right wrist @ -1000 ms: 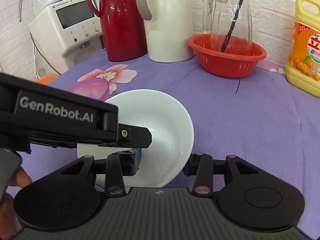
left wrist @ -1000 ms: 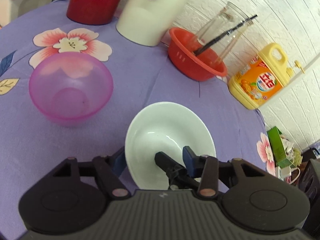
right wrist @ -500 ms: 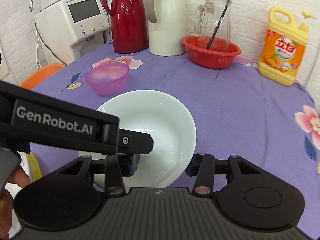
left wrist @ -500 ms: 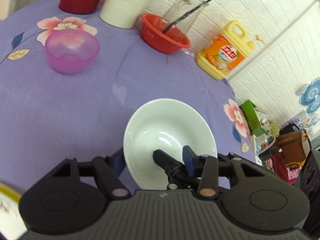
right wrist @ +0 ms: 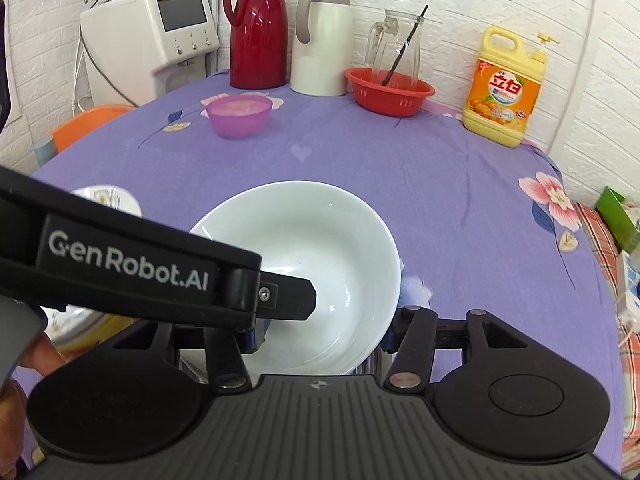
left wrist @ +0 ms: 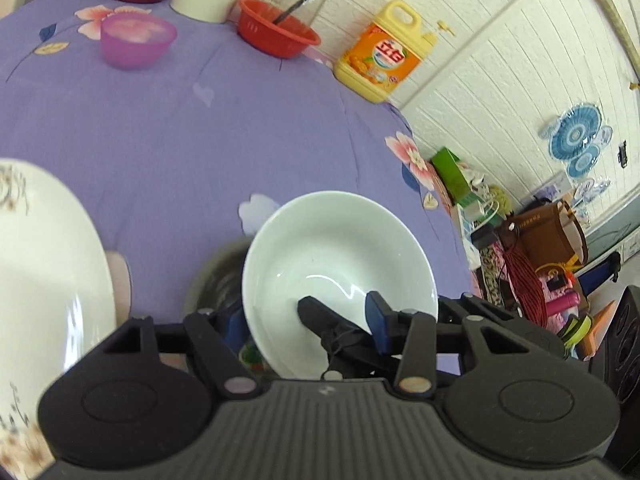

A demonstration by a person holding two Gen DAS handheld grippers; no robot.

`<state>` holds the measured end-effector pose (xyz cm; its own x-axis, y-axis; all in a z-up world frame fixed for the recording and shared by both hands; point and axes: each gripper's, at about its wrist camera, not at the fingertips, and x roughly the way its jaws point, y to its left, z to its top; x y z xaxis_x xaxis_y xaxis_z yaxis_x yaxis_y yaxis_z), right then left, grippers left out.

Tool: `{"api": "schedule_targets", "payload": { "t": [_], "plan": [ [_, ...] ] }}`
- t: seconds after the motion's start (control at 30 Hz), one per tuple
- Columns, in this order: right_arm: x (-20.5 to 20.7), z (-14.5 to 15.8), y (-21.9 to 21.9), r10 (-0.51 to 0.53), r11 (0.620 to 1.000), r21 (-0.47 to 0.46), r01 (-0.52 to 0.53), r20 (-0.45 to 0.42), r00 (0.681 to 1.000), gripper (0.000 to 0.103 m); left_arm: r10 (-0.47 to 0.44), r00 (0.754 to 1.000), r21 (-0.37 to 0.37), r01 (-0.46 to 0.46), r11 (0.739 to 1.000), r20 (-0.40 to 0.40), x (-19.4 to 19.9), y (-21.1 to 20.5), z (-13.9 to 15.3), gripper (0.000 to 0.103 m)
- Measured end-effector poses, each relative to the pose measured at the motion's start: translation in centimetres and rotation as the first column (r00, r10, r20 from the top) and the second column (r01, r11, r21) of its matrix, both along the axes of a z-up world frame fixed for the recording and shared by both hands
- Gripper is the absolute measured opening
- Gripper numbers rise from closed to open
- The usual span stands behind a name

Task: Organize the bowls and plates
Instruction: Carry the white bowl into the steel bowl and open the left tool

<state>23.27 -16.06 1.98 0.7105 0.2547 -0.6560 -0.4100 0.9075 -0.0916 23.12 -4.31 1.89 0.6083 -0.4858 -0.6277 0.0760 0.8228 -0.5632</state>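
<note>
White bowl (right wrist: 312,264) tilts above the purple-clothed table (right wrist: 440,184), its rim pinched by the left hand-held gripper (left wrist: 308,316). Around the bowl's near edge, the right hand-held gripper (right wrist: 324,332) has just been opening, jaws spread. A patterned plate (left wrist: 44,264) lies left; a purple bowl (right wrist: 239,115) sits farther back.

Far ahead of the right hand-held gripper (right wrist: 324,332), along the counter's (right wrist: 460,200) back edge, stand a red flask (right wrist: 258,36), a white jug (right wrist: 322,44), a red basket (right wrist: 390,90) holding a glass pitcher (right wrist: 394,50), and, rightward, a yellow detergent bottle (right wrist: 506,88).
</note>
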Motion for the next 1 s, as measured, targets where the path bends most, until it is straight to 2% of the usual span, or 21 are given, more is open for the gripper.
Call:
{"api": "schedule_targets", "payload": {
  "t": [0.13, 0.23, 0.37, 0.57, 0.6, 0.7, 0.83, 1.0],
  "plan": [
    [-1.2, -1.4, -0.5, -0.006, 1.0, 0.008, 0.006, -0.029, 1.0, 0.091, -0.009, 0.999, 0.015, 0.01, 1.0, -0.034, -0.7, -0.5, -1.4, 0.046],
    [-1.6, -1.9, -0.5, 0.004, 1.0, 0.027, -0.003, -0.032, 0.999, 0.091, -0.007, 1.0, 0.048, 0.007, 0.999, -0.005, -0.9, -0.7, -1.2, 0.047],
    [-1.6, -1.9, -1.0, 0.003, 0.998, 0.068, -0.001, -0.032, 0.999, 0.091, -0.024, 1.0, 0.044, 0.025, 0.999, -0.012, -0.4, -0.5, -1.3, 0.05],
    [-2.0, -1.7, -1.9, -0.003, 0.99, 0.138, 0.008, -0.032, 0.999, 0.094, -0.046, 0.999, 0.067, 0.045, 0.997, 0.012, -0.5, -0.5, -0.8, 0.067],
    [-2.1, -1.6, -2.0, -0.007, 0.99, 0.14, 0.011, -0.024, 1.0, 0.095, -0.042, 0.999, 0.088, 0.04, 0.995, 0.019, -0.7, -0.5, -0.5, 0.074],
    [-2.4, -1.3, -2.3, -0.018, 0.988, 0.151, 0.018, -0.004, 1.0, 0.102, -0.059, 0.998, 0.094, 0.055, 0.994, 0.037, -1.2, -0.5, -0.1, 0.074],
    [-3.3, -0.9, -2.4, -0.028, 0.989, 0.148, 0.021, 0.043, 0.999, 0.103, -0.071, 0.995, 0.103, 0.063, 0.993, 0.073, -2.1, 0.0, 0.9, 0.075],
    [-4.8, -0.4, -2.9, -0.045, 0.99, 0.137, 0.03, 0.105, 0.993, 0.103, -0.079, 0.986, 0.178, 0.052, 0.983, 0.149, -3.0, 0.3, 2.4, 0.075]
  ]
}}
